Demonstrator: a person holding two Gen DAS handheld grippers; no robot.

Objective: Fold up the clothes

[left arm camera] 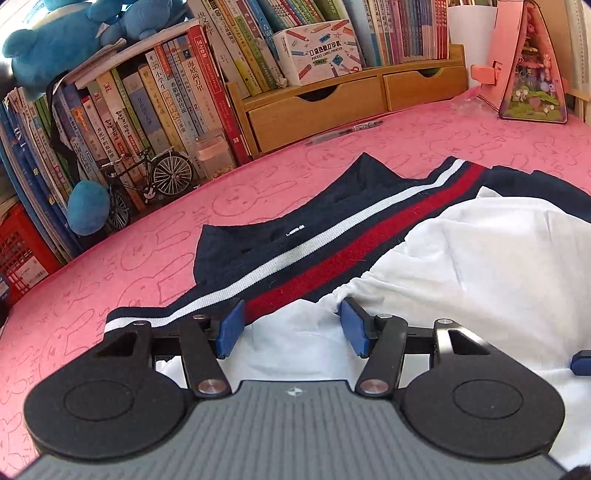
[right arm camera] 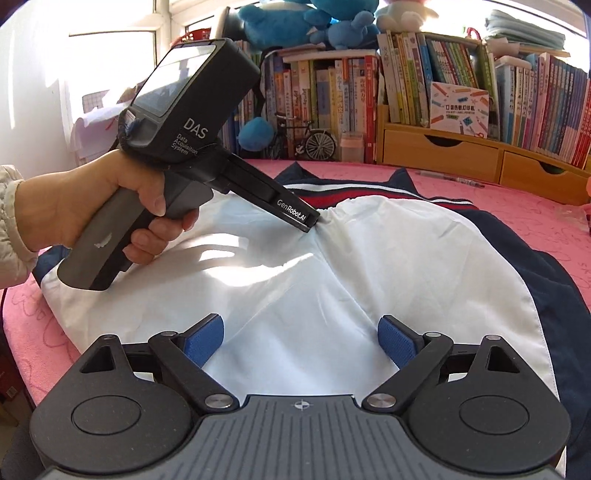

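Lying inside-out, navy jacket shows white lining; both claws released; pink table free on left.

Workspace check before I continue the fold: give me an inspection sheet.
Surface: pink rabbit-print cloth, covering the table.
Job's things: navy garment with white and red stripes, white lining spread on top, wrinkled.
Clutter: pen near the wooden drawers.
Grippers: left claw open at the lining's gathered edge; right claw open over the lining.
Cables: nothing seen.
Surroundings: books, blue plush toys, model bicycle.
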